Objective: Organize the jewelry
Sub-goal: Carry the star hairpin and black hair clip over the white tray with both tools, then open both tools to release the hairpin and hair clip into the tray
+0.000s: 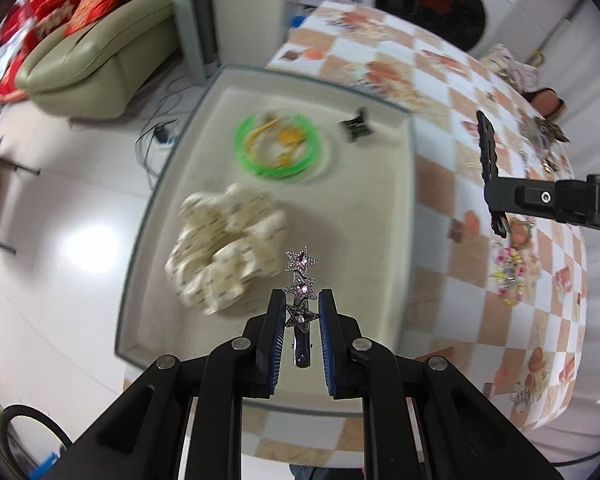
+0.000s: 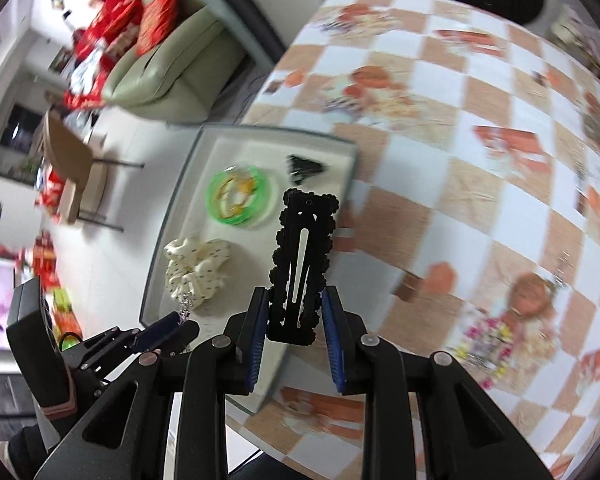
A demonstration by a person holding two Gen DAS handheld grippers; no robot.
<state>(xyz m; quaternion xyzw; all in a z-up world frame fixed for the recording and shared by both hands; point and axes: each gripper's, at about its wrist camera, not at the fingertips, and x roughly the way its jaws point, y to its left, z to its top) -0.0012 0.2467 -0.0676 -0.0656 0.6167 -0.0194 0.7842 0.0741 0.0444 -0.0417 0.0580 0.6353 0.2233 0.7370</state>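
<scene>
Mid-carry, both clips in hand, heading for tray (image 1: pixel 410 148) at left edge of checkered counter (image 1: pixel 440 184). Left tool (image 1: pixel 299 314) clamped on star hair clip (image 1: pixel 300 280), held over tray's near end, just right of cream scrunchie (image 1: pixel 228 248); long axis along fingers, stars pointing far, metal tail near. Green bangles (image 1: pixel 280 148) and small black clip (image 1: pixel 356 124) at tray's far end. Right tool (image 2: pixel 295 312) clamped on black snap clip (image 2: pixel 302 264), over tray's right rim; long axis also along fingers, pointing far. Next, probably: lower into bare tray space clear of scrunchie, lay flat, release.
</scene>
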